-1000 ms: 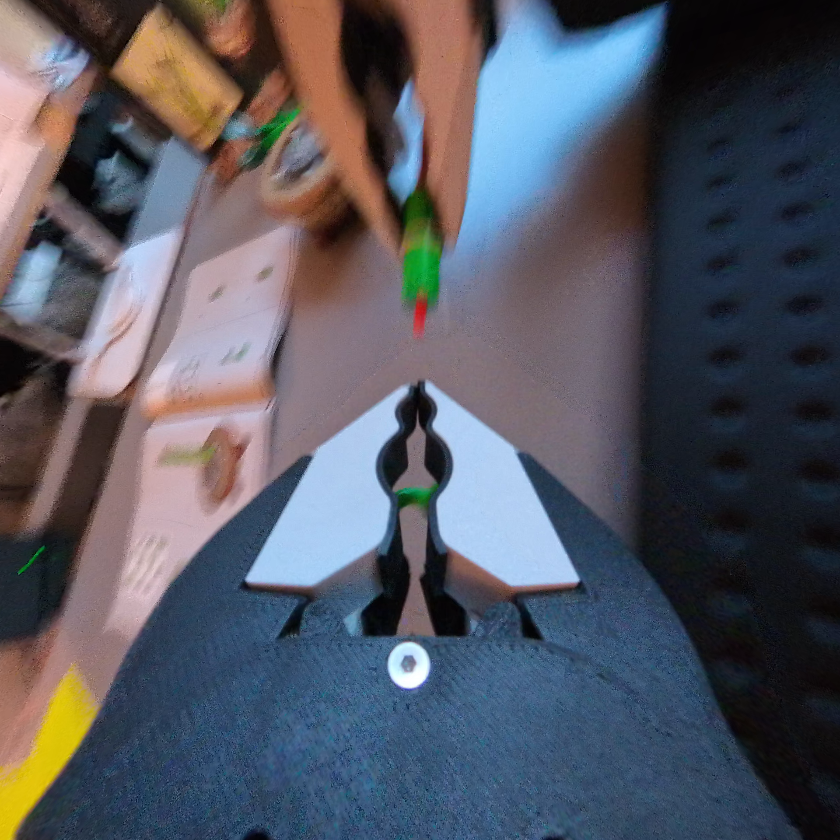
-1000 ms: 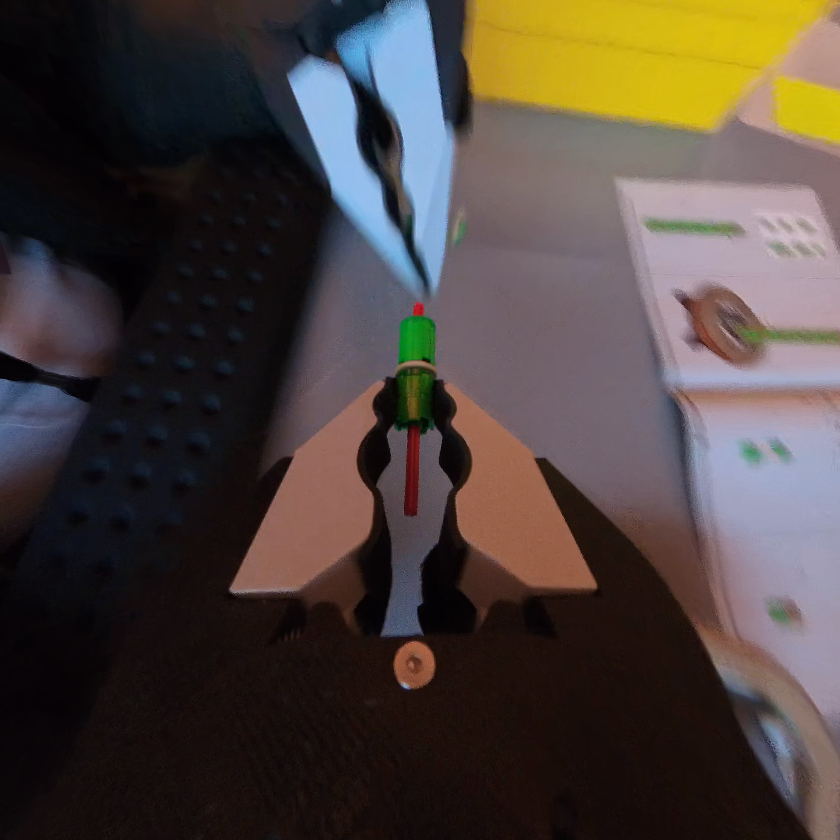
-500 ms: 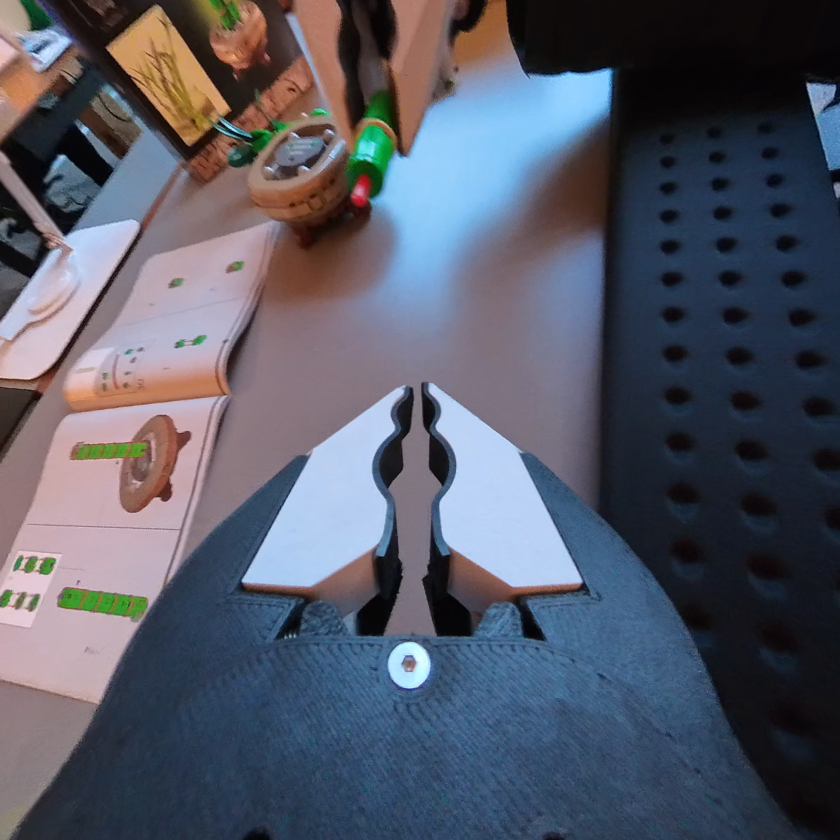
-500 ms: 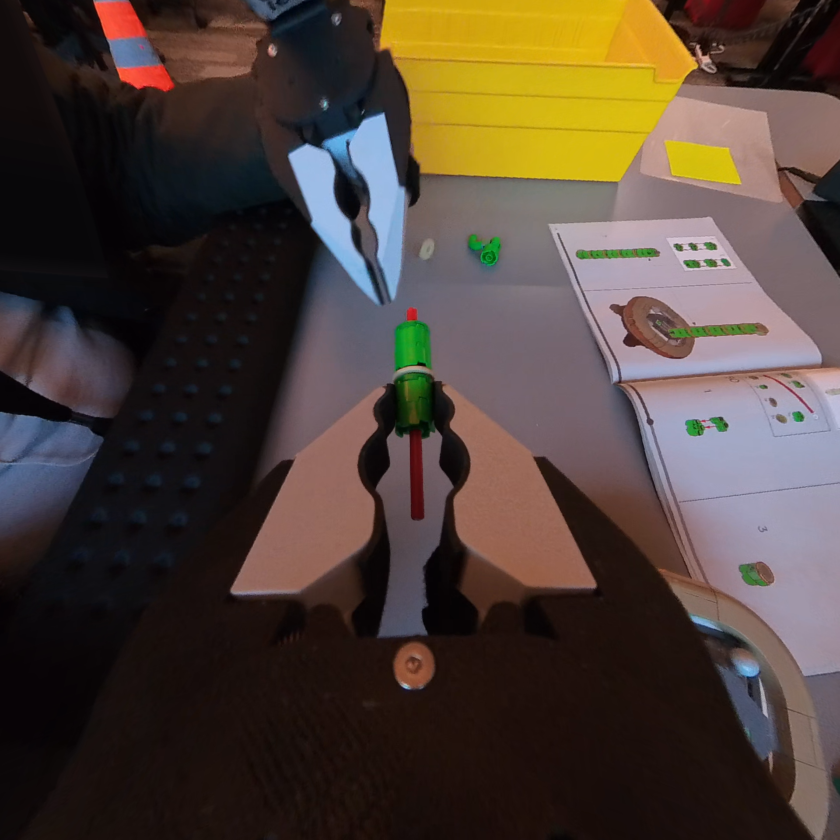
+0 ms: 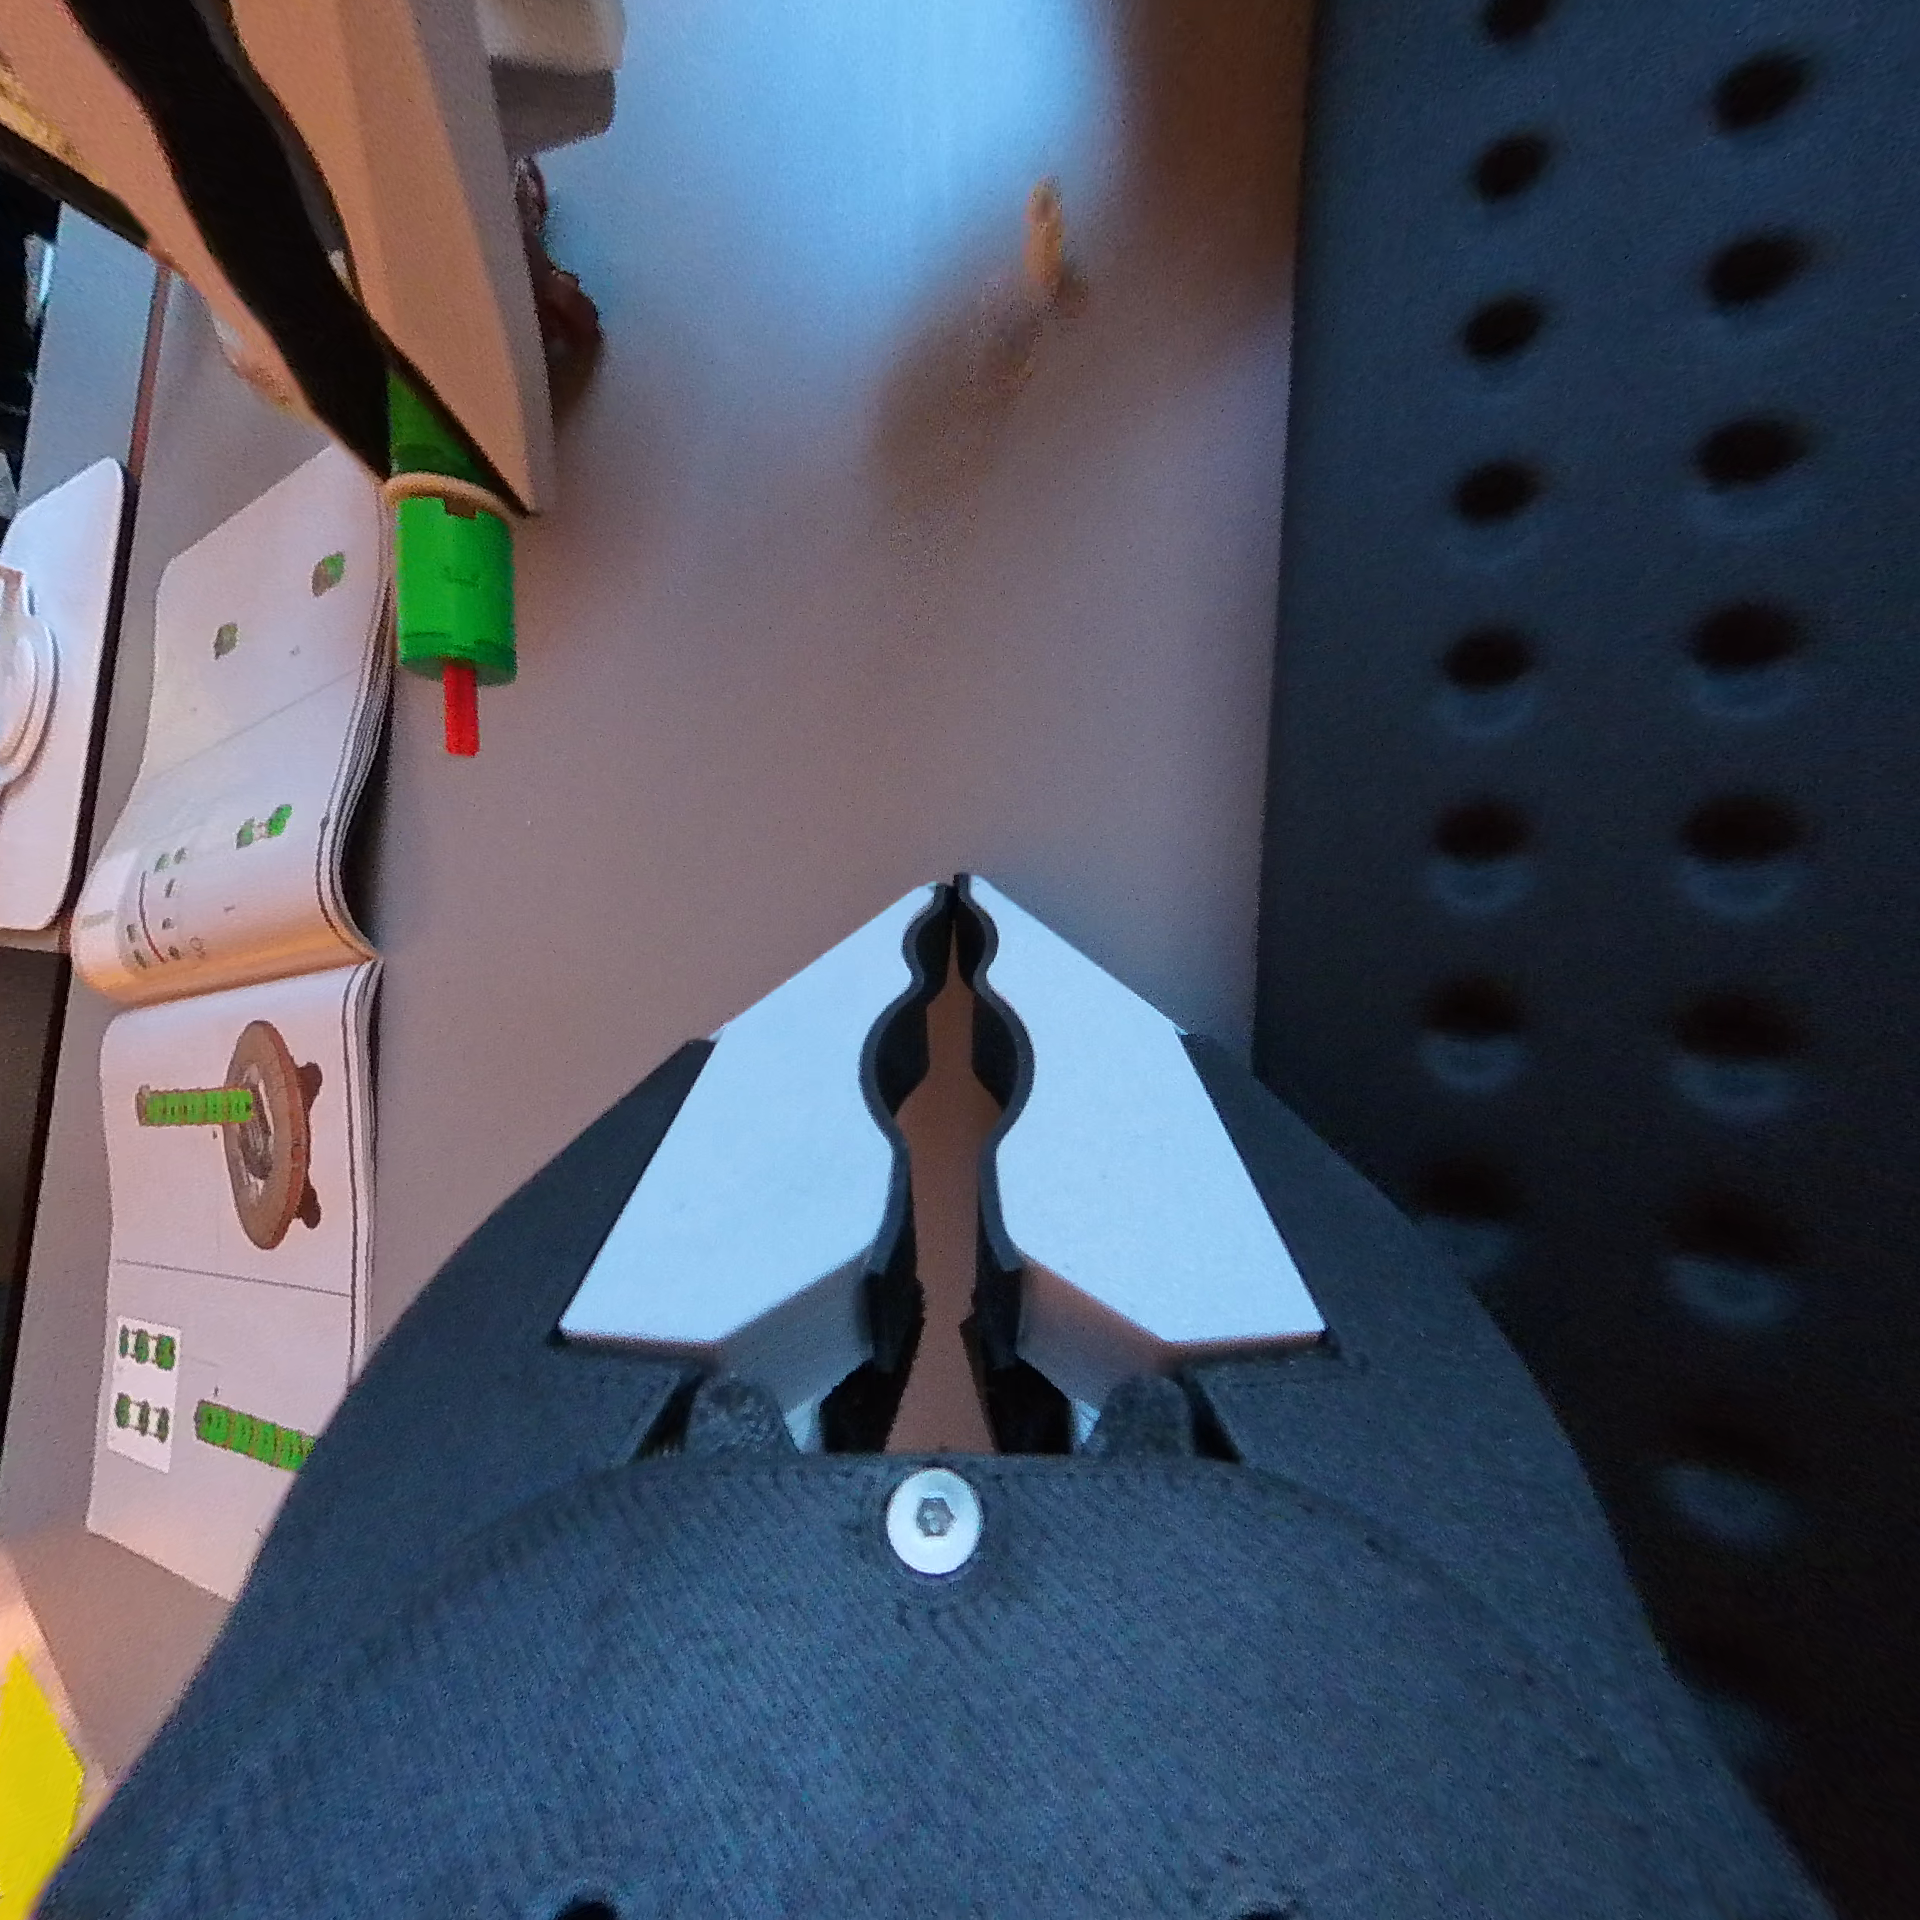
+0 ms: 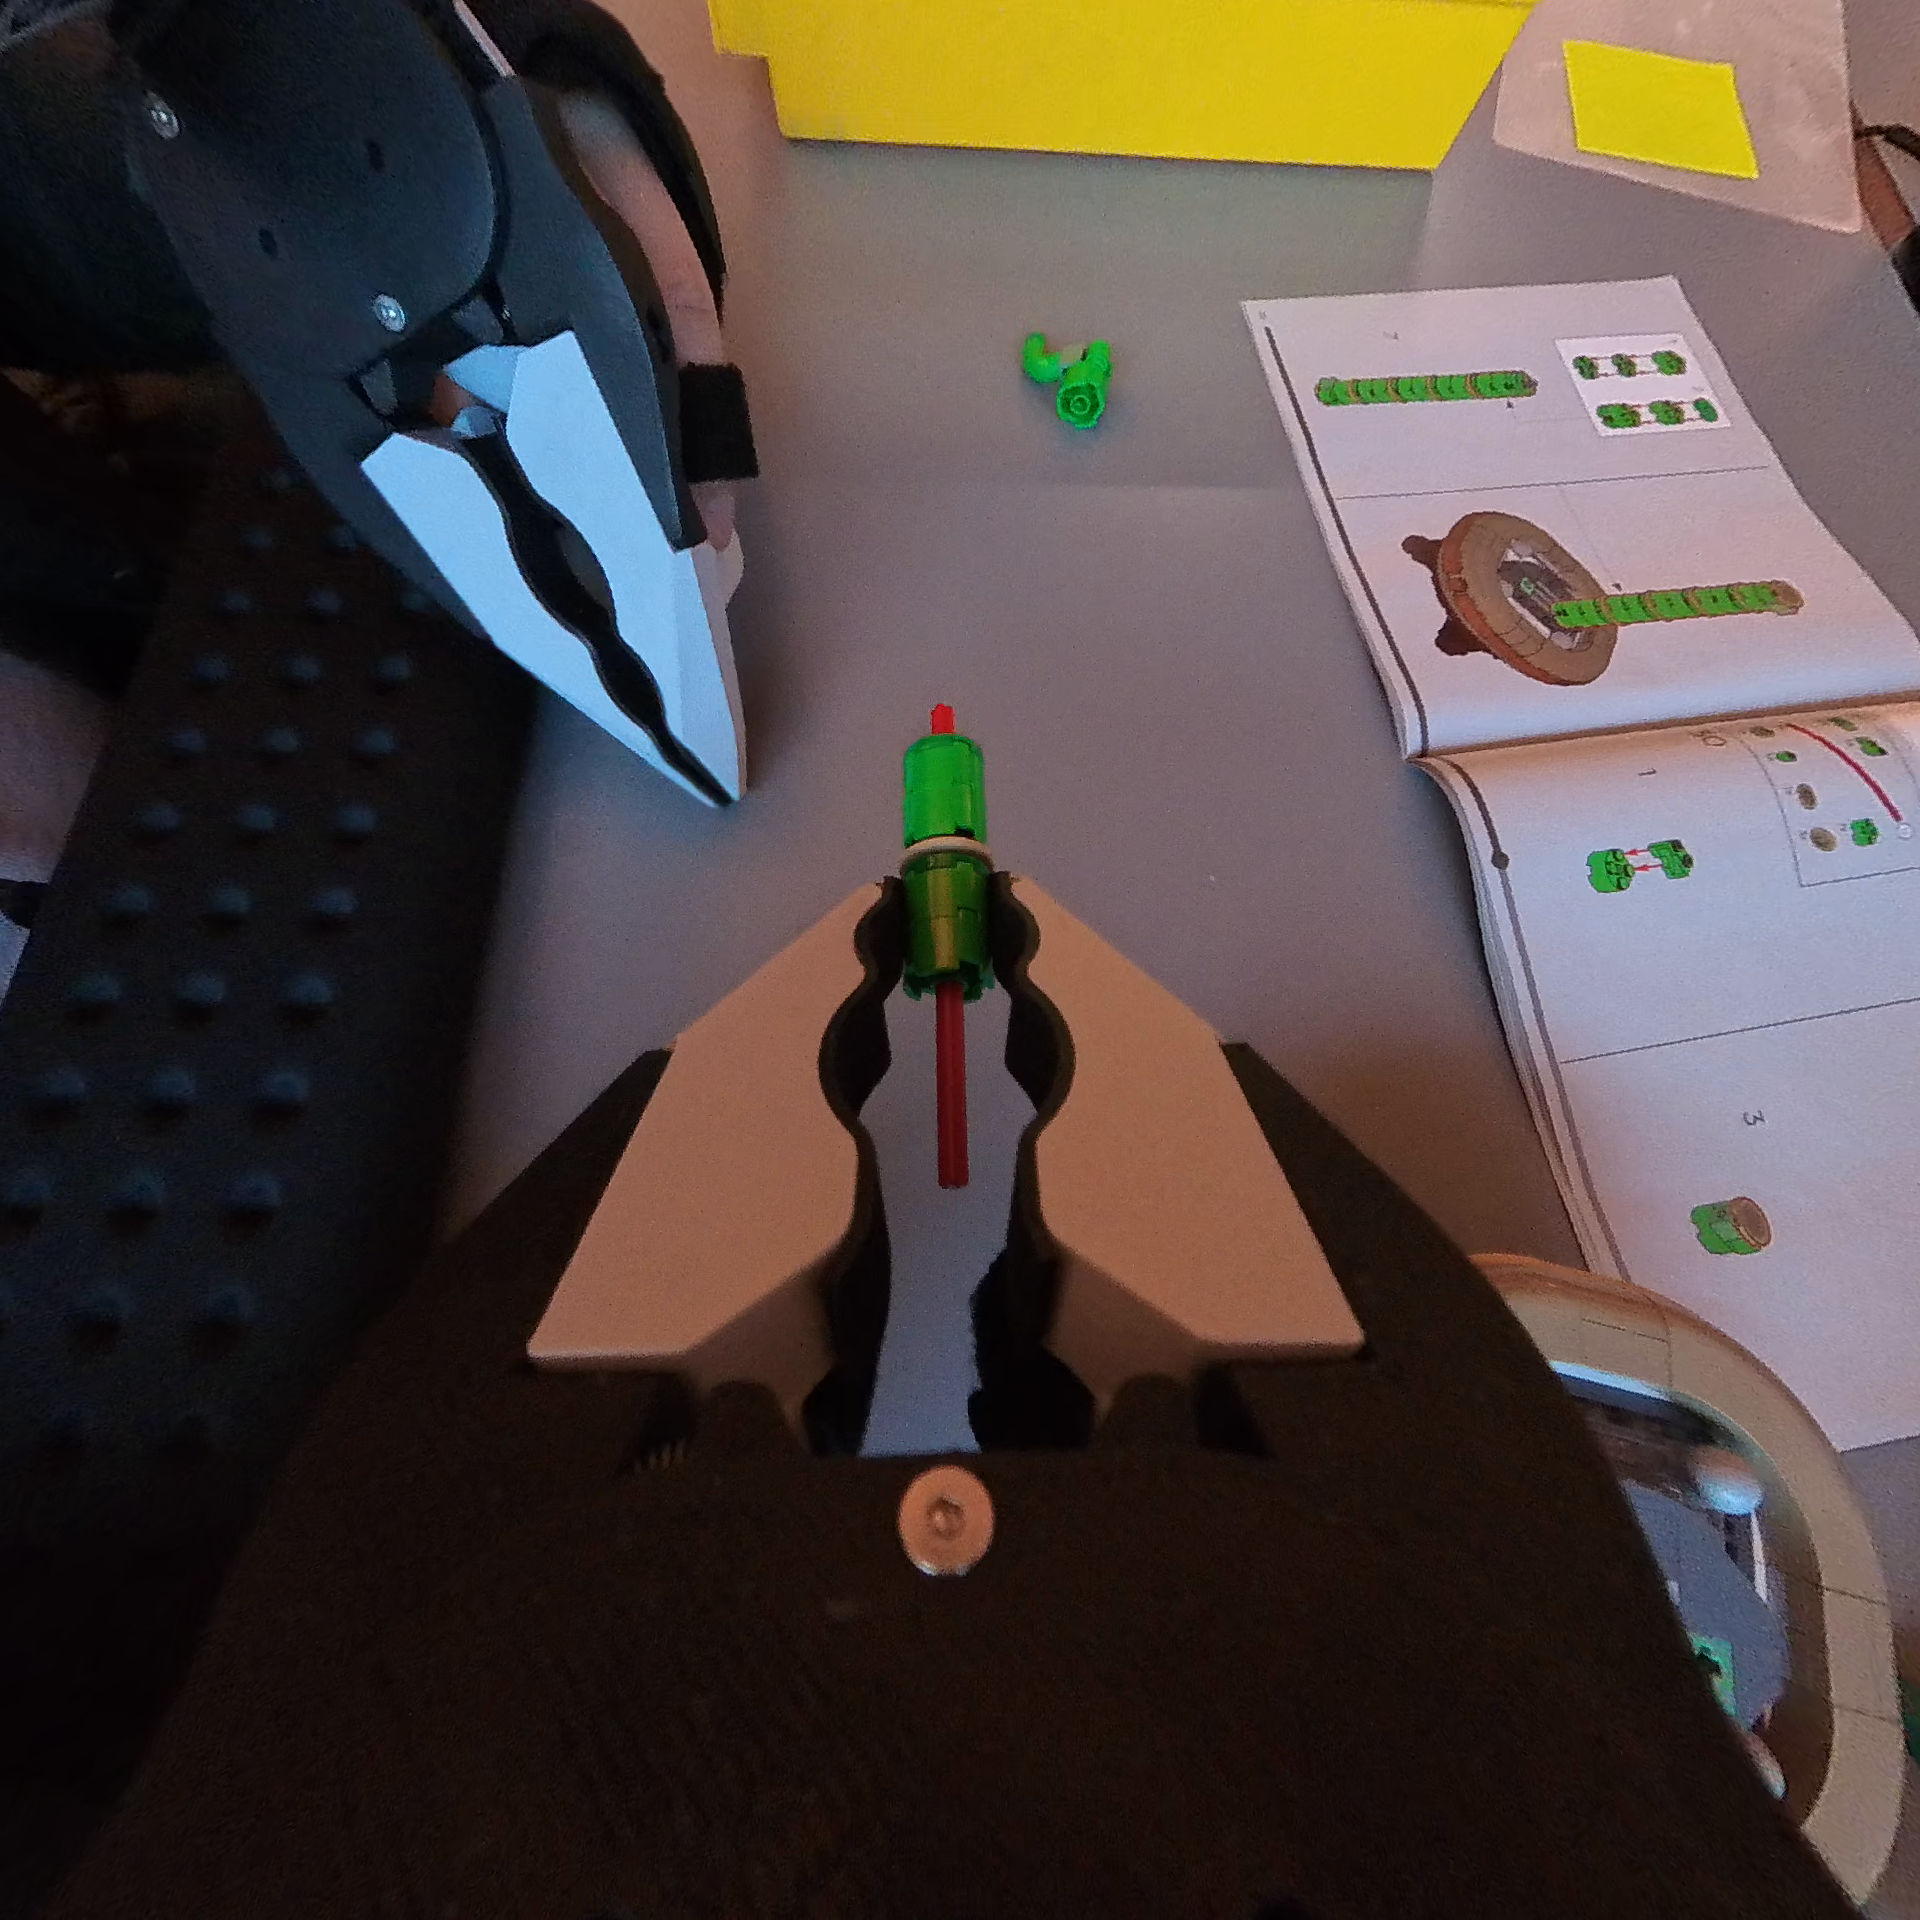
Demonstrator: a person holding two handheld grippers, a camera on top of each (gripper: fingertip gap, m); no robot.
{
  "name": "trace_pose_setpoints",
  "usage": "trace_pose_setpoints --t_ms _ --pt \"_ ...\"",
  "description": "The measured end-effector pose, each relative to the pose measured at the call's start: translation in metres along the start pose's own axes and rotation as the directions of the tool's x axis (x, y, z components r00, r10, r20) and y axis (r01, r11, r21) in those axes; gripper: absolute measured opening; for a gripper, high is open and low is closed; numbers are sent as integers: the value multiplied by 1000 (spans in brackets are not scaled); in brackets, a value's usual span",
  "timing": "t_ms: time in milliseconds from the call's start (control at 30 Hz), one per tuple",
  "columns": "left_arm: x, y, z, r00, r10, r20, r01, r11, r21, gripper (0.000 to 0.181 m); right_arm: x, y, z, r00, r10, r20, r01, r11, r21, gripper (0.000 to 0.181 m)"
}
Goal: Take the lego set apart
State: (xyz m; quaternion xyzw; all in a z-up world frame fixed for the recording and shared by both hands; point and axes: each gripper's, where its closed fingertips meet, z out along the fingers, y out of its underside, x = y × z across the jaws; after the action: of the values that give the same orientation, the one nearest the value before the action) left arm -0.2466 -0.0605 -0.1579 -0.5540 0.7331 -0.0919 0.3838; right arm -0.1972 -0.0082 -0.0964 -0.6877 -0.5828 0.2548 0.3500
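My right gripper (image 6: 943,883) is shut on a green lego stem (image 6: 943,862) of round green pieces on a red axle, held above the grey table. The stem also shows at the upper left of the left wrist view (image 5: 453,582), sticking out of the right gripper's fingers (image 5: 457,312). My left gripper (image 5: 956,883) is shut and empty, its tips together over the table. It shows in the right wrist view (image 6: 717,779) just left of the stem's tip, pointing down at the table. Loose green lego pieces (image 6: 1070,382) lie farther back.
An open instruction booklet (image 6: 1621,727) lies to the right. A yellow bin (image 6: 1122,83) stands at the back. A round tan lego pot base (image 6: 1766,1558) sits at the lower right. A black studded mat (image 6: 208,935) runs along the left. The round tan lego pot base (image 6: 1766,1558) is about 20 cm from my right fingertips and 25 cm from my left.
One second ago my left gripper held a small green piece; half a second ago its jaws stood slightly apart and empty. Now it is shut, lower, beside the stem. The right gripper still holds the stem.
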Motion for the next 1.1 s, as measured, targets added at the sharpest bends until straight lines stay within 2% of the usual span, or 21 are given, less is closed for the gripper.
trace_pose_setpoints --t_ms 267,500,600,700,800,900,967,1033,1100 --pt "-4 6 -2 999 -43 -8 43 999 -7 0 14 1 -8 998 27 -58 -25 999 27 15" --pt "-5 6 -1 998 -67 -20 67 998 -2 0 21 -23 -40 991 22 -132 0 987 163 15" --pt "-6 8 -2 997 -78 -20 78 997 -2 0 26 -31 -67 976 20 -216 19 984 176 15" --pt "-6 8 -3 994 -101 -33 102 995 10 0 24 -54 -115 954 26 -298 58 961 272 15" --pt "-7 4 -4 991 -128 -46 130 991 35 0 19 -60 -144 955 100 -278 -2 943 334 15" --pt "-7 2 -6 987 -148 -60 151 987 54 0 12 -32 -128 971 151 -183 -111 970 215 15" --pt "-8 1 -7 985 -160 -66 164 985 59 0 8 -1 -101 975 178 -133 -172 984 50 15" --pt "-8 1 -7 984 -165 -67 169 984 62 0 -2 27 -73 982 175 -66 -182 976 -120 15" --pt "-10 3 -7 982 -175 -67 179 982 56 0 -12 49 -49 986 167 -9 -165 960 -224 16"
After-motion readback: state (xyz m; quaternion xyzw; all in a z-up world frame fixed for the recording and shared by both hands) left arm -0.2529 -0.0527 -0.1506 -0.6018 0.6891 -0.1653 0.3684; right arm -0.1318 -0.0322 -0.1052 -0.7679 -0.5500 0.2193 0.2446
